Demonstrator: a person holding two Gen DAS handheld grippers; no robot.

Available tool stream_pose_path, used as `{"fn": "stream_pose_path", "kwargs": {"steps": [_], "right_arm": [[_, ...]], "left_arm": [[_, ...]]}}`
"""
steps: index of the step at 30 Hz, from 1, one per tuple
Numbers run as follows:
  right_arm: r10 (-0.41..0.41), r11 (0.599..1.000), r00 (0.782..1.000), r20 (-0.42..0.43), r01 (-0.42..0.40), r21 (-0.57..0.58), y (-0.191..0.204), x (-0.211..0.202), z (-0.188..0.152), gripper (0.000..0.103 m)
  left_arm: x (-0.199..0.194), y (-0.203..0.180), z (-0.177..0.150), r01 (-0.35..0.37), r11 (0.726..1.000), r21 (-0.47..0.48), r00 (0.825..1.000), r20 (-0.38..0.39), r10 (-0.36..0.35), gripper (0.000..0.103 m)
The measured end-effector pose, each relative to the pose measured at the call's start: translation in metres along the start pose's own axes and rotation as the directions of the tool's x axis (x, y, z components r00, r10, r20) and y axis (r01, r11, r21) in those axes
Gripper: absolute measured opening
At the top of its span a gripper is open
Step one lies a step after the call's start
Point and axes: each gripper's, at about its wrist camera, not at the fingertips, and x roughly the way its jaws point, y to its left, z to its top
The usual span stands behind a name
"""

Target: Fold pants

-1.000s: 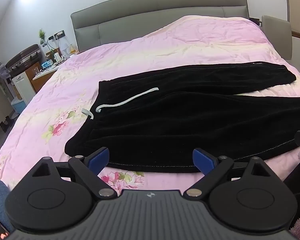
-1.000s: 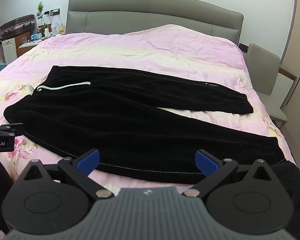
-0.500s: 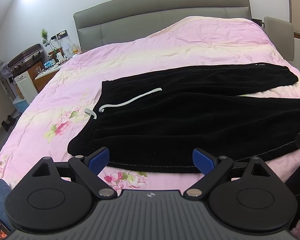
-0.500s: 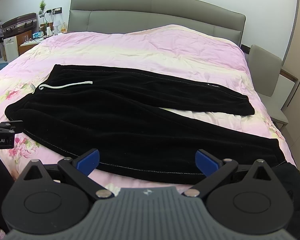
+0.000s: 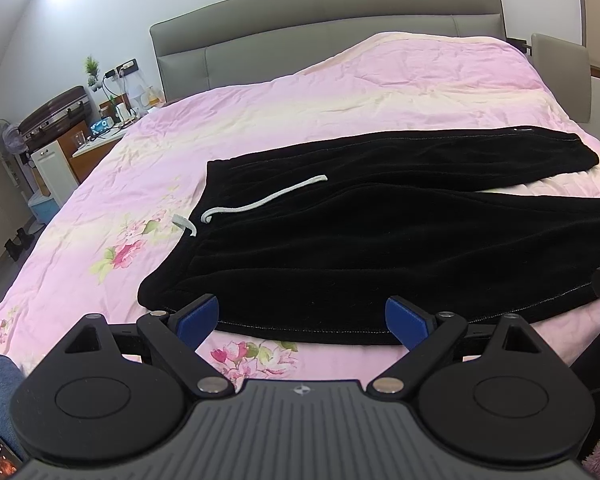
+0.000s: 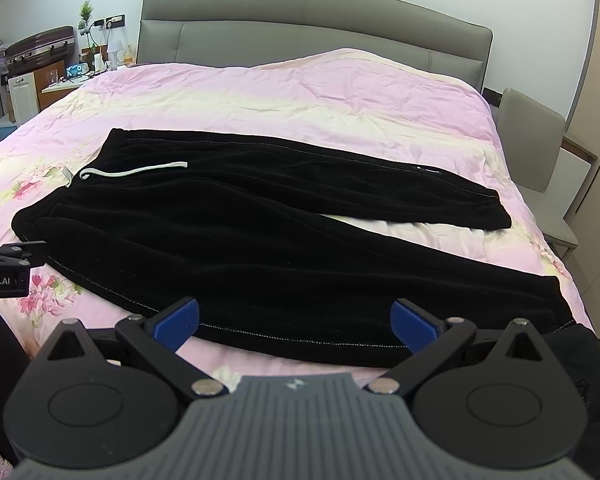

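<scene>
Left wrist view: the left gripper (image 5: 302, 314) has its two blue-padded fingers (image 5: 198, 316) spread wide, holding nothing, poised just above the near hem edge of the black pants (image 5: 380, 240). Whether the pads touch the fabric cannot be told from this angle; they appear just short of it. The pants lie flat on the pink floral bedspread (image 5: 260, 120), waistband toward the left, the two legs running out to the right and parting into a narrow V with bedspread showing between them. A white drawstring (image 5: 268, 200) lies across the waist area, its other end sticking out past the waistband edge onto the bedspread. Right wrist view: the right gripper (image 6: 296, 318) likewise has its fingers (image 6: 414, 320) wide apart and empty, over the near side seam of the nearer pant leg (image 6: 300, 264). The far leg (image 6: 340, 176) ends well short of the right edge of the bed. Part of the left gripper shows at the left border of this view. Beyond the pants: grey padded headboard (image 6: 312, 32), a nightstand (image 6: 60, 84) with small clutter at far left, and a grey chair (image 6: 536, 140) beside the bed at right.
</scene>
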Motion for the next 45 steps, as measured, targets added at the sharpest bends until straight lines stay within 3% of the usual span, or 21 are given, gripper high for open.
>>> {"fn": "stream_pose_path", "kwargs": {"steps": [45], "right_arm": [[0.009,1.0,1.0,-0.024,-0.009,-0.004,0.0027,0.0042,-0.0015,0.098]], "left_arm": [[-0.0003,0.0017,-0.0026,-0.001,1.0,-0.005,1.0,-0.01,0.001,0.103]]}}
